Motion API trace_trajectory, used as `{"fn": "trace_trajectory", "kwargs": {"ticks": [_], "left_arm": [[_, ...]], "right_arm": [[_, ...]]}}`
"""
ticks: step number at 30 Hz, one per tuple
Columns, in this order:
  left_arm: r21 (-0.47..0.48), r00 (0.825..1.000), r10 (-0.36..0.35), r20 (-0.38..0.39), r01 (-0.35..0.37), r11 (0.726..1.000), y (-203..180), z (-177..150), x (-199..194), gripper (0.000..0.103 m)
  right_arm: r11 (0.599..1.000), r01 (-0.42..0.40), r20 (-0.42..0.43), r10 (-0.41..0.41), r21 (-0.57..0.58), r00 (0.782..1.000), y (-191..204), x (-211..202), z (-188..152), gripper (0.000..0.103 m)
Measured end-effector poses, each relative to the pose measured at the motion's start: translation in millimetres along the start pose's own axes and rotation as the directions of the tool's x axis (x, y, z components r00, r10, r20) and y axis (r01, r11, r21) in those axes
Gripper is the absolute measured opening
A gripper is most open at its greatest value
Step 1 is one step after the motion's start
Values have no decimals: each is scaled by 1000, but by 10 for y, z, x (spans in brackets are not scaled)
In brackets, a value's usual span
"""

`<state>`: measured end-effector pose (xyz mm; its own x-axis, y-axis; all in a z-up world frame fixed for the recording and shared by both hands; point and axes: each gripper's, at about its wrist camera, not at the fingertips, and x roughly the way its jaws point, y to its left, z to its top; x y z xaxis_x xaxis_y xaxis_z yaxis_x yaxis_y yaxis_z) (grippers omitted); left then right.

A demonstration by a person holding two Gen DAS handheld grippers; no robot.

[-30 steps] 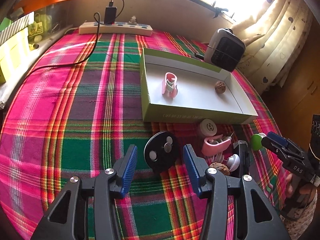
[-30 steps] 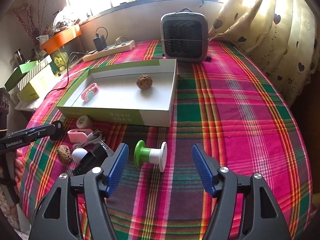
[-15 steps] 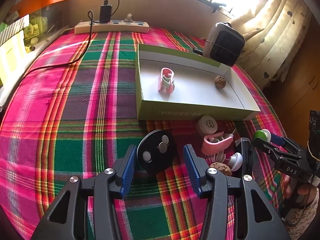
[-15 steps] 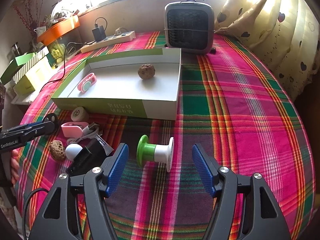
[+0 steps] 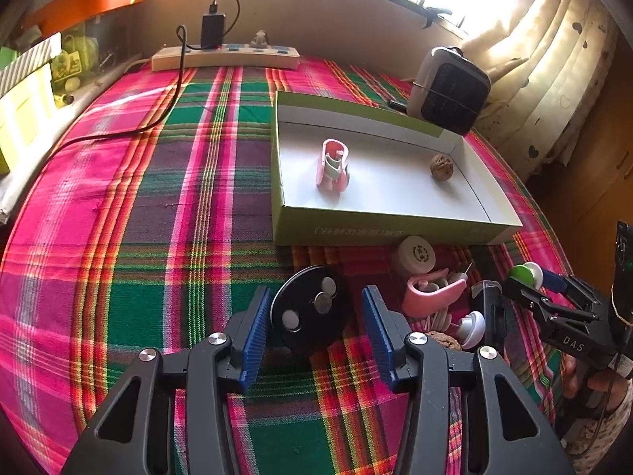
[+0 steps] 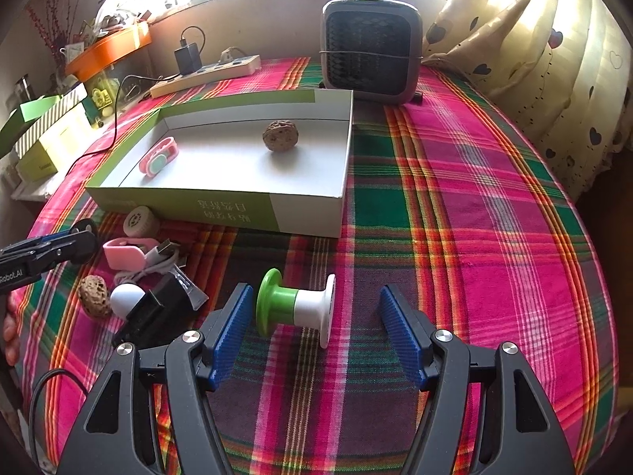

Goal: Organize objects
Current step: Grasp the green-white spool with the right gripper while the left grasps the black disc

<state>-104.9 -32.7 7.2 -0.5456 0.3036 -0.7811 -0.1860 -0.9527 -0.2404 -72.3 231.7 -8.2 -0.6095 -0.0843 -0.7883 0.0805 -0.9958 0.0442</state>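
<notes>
left gripper (image 5: pixel 312 326): spread wide around black disc (image 5: pixel 310 312), seemingly not touching | right gripper (image 6: pixel 316 330): spread wide around green-white spool (image 6: pixel 294 308) | box (image 6: pixel 221 208): holds walnut (image 6: pixel 280 135)

Lower half of the second walnut (image 5: pixel 446 343) hidden behind the left gripper's finger, black box (image 5: pixel 490 312) partly covered by the right gripper (image 5: pixel 532 287), print on the tray's front wall (image 5: pixel 348 231) too blurred to read

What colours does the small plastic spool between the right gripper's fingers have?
Green and white spool; right wrist view.
</notes>
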Motion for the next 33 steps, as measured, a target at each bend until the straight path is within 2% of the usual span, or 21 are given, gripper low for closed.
{"fn": "trace_trajectory", "kwargs": {"ticks": [2, 10, 16, 23, 33], "left_arm": [[2, 1000, 18, 3, -18, 1000, 6, 0, -1, 35], [-7, 1000, 12, 1, -12, 1000, 21, 7, 1, 27], [-8, 1000, 12, 3, -12, 1000, 10, 6, 3, 26], [-8, 1000, 12, 3, -12, 1000, 13, 5, 1, 26], [-7, 1000, 14, 4, -14, 1000, 13, 4, -2, 26]], "right_arm": [[1000, 5, 2, -5, 5, 1000, -8, 2, 1, 67], [1000, 19, 4, -18, -3, 1000, -9, 7, -3, 66], [1000, 24, 10, -24, 0, 1000, -13, -8, -6, 56], [1000, 22, 18, -22, -4, 1000, -10, -19, -11, 34], [1000, 17, 20, -17, 2, 1000, -16, -25, -12, 34]]}}
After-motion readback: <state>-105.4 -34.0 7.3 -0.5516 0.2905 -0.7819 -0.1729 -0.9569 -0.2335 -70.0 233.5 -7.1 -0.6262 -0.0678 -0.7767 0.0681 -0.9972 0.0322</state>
